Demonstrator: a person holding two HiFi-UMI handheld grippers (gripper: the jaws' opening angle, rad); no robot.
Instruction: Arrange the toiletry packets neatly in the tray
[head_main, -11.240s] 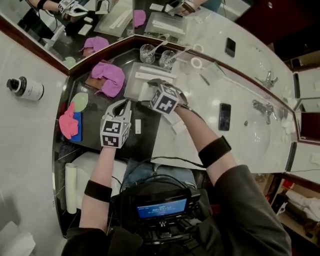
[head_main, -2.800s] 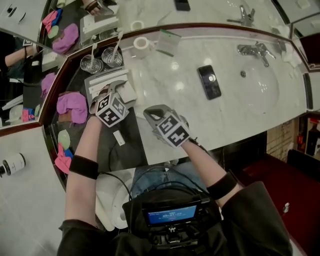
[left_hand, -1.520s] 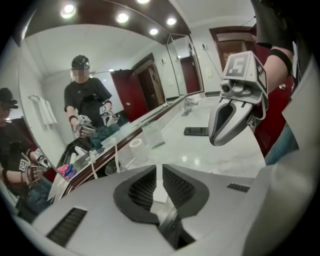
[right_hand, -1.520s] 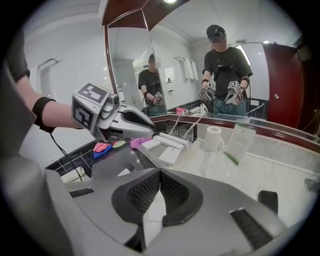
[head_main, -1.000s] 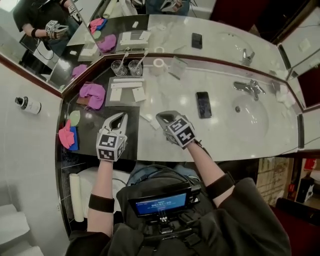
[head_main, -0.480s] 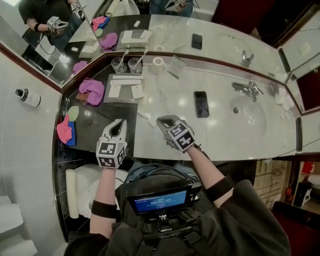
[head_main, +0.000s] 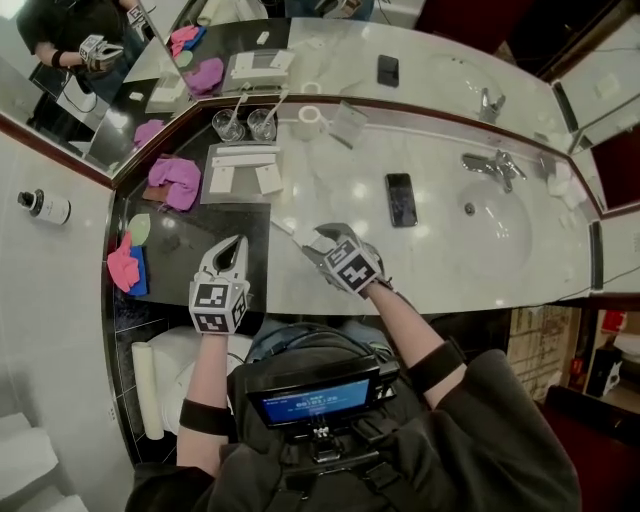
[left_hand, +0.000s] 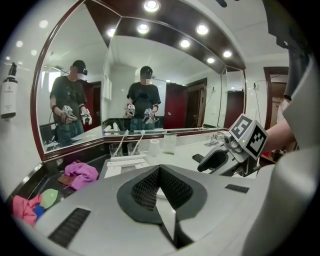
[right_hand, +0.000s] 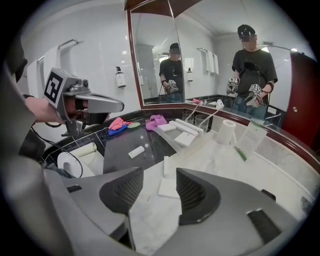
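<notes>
Hotel-style bathroom seen from above. A long white marble counter curves along the wall, with an oval basin sunk into it and a chrome tap behind. At its left end the counter gives way to a black polished stone section. Large mirrors framed in dark wood run behind the counter and meet at an angle in the corner. Above them, a dark soffit holds a row of recessed spotlights that shine brightly. The side wall is pale and glossy and carries a chrome rail. Below the dark stone stands a white fixture, possibly a toilet.
</notes>
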